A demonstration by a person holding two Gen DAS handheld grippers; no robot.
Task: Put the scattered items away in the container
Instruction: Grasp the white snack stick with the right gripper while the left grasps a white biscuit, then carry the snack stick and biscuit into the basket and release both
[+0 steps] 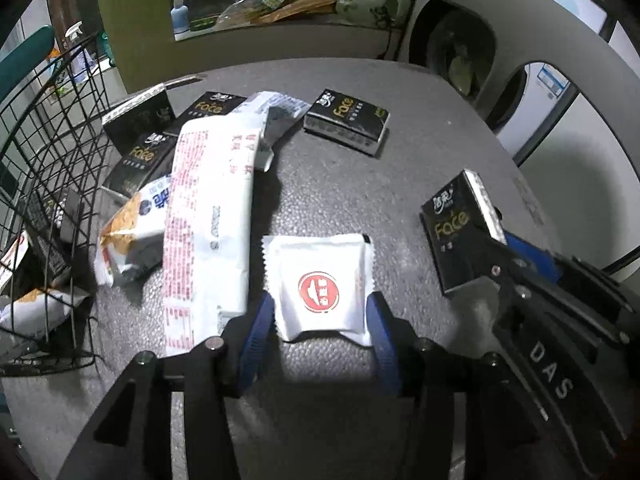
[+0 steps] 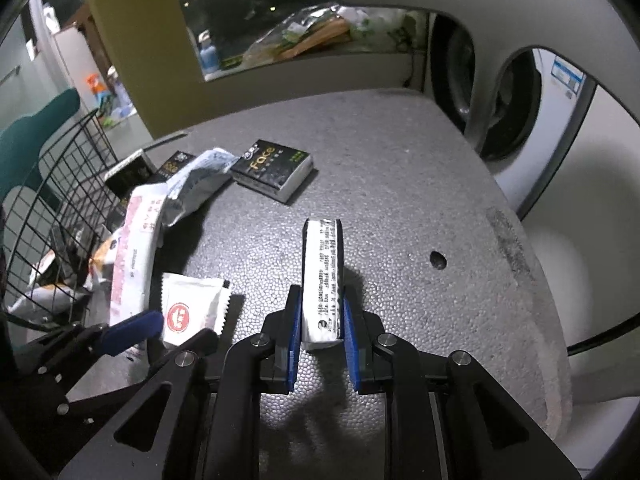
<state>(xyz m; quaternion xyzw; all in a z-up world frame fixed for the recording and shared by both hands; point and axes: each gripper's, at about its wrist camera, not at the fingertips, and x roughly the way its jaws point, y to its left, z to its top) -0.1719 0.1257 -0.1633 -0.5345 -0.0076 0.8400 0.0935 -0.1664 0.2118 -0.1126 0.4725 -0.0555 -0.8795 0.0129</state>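
My left tool [image 1: 320, 320] straddles a small white sachet [image 1: 320, 284] with a red round mark, its blue pads pressed against both side edges, so it grips the sachet low on the grey counter [image 1: 420, 120]. From the right wrist view the same sachet [image 2: 192, 308] shows beside one blue pad of that tool.

My right tool [image 2: 322, 340] is closed narrow on a black Face tissue pack [image 2: 322, 276] turned on edge, its printed white side up and its length running away from me between the pads. In the left wrist view this pack [image 1: 460, 232] sits at the right, black face with gold lettering toward the camera, with the right tool's black frame behind it.

Another black Face pack [image 1: 347, 121] lies flat further back on the counter, apart from the rest. To its left a long white wrapper with red print [image 1: 208, 216] lies over a crumpled blue-and-white packet [image 1: 276, 116] and an orange-and-white snack bag [image 1: 132, 232]. More black packs [image 1: 138, 160] are stacked just behind them, close to the black wire basket [image 1: 60, 128] at the counter's left edge. Inside the basket I can see a few packets [image 1: 36, 308] at the bottom, though I cannot tell exactly what they are.
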